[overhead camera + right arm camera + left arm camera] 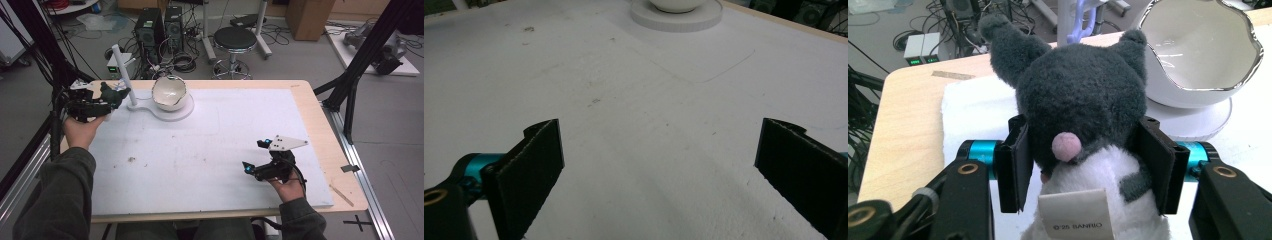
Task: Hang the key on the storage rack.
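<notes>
- Left gripper: held at the far left of the table in a raised hand, forearm in a dark green sleeve reaching forward.
- Its jaws stand a moderate way apart, pads pressing both sides of a soft toy.
- Right gripper: low at the near right, hand beneath it, jaws spread wide with nothing between.
</notes>
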The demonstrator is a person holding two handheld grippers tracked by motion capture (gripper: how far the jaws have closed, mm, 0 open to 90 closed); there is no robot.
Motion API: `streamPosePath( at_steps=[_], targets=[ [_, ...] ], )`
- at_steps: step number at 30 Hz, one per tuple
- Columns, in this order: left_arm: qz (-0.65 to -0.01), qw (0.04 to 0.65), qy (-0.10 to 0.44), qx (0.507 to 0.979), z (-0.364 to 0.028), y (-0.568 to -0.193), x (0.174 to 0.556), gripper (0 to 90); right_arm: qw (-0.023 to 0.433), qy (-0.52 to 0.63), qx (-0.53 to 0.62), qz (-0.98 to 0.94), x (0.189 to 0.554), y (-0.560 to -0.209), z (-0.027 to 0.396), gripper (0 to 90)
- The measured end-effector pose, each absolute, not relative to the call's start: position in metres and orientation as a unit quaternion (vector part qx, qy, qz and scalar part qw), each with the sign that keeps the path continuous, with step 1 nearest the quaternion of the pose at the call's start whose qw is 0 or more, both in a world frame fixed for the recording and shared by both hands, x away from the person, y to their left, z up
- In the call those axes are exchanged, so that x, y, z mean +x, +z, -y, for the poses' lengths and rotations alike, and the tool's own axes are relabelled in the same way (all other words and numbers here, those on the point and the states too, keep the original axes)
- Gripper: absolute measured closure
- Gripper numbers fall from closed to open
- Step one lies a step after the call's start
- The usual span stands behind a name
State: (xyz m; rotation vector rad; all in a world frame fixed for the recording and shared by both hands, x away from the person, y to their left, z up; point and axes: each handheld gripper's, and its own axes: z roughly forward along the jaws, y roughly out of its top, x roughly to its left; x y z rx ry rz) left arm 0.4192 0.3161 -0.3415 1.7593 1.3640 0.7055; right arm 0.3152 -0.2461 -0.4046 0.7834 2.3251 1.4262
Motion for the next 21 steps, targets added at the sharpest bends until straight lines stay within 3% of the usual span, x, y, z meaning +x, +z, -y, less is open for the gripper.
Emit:
streamPosePath(
  at_steps=[21],
  targets=[
    [-0.533,0.391,0.280,0.697,-0.3133,-0.3417,0.4180,38.4,0.154,0.499,0.271,-0.809,0.3151,-0.4040,0.2470,4.5]
  ],
)
